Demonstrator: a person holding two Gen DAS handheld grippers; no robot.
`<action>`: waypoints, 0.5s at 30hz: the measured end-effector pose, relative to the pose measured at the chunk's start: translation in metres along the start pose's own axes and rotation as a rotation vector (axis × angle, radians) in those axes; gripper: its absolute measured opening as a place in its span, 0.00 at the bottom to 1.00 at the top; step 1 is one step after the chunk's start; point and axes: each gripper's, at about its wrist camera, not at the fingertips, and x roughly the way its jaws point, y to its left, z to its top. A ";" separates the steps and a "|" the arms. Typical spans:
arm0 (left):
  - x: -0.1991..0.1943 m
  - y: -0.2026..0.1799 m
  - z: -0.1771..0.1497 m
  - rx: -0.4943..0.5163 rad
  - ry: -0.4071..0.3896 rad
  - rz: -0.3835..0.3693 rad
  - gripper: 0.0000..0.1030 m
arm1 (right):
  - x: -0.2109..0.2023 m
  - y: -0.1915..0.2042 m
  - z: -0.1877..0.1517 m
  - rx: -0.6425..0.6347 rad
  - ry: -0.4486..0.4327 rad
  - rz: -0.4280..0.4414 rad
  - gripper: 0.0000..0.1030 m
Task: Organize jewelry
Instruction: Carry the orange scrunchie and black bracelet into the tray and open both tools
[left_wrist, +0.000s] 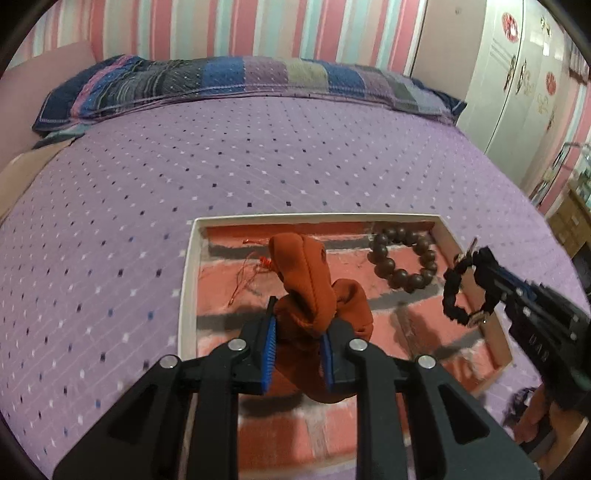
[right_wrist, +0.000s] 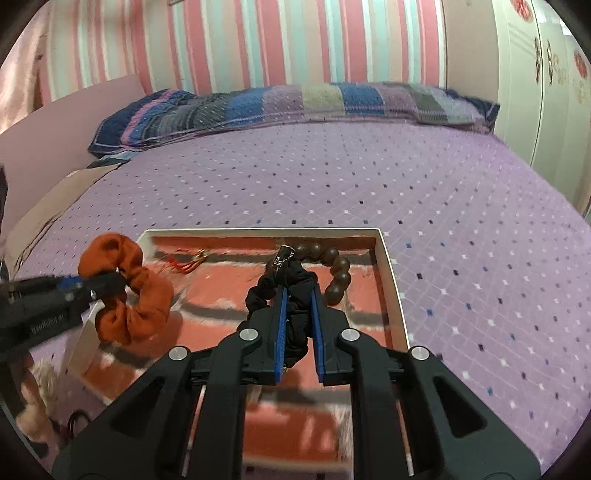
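Observation:
My left gripper is shut on an orange scrunchie and holds it above the white tray with a red brick-pattern lining. It also shows in the right wrist view, over the tray's left rim. My right gripper is shut on a black scrunchie with a small metal tag, above the tray's right half; it also shows in the left wrist view. A brown bead bracelet lies in the tray's far right corner. A thin red cord lies at the tray's far left.
The tray sits on a purple dotted bedspread. A striped pillow lies along the far edge under a striped wall. A white wardrobe stands at the right. Small fluffy items lie near the tray's front left corner.

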 end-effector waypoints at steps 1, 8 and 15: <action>0.006 -0.001 0.002 0.004 0.005 0.006 0.20 | 0.008 -0.004 0.004 0.013 0.008 0.000 0.13; 0.044 0.010 0.020 -0.018 0.051 0.041 0.20 | 0.048 -0.016 0.027 0.060 0.058 -0.003 0.13; 0.070 0.024 0.024 -0.014 0.095 0.096 0.21 | 0.081 -0.010 0.032 0.052 0.134 -0.040 0.13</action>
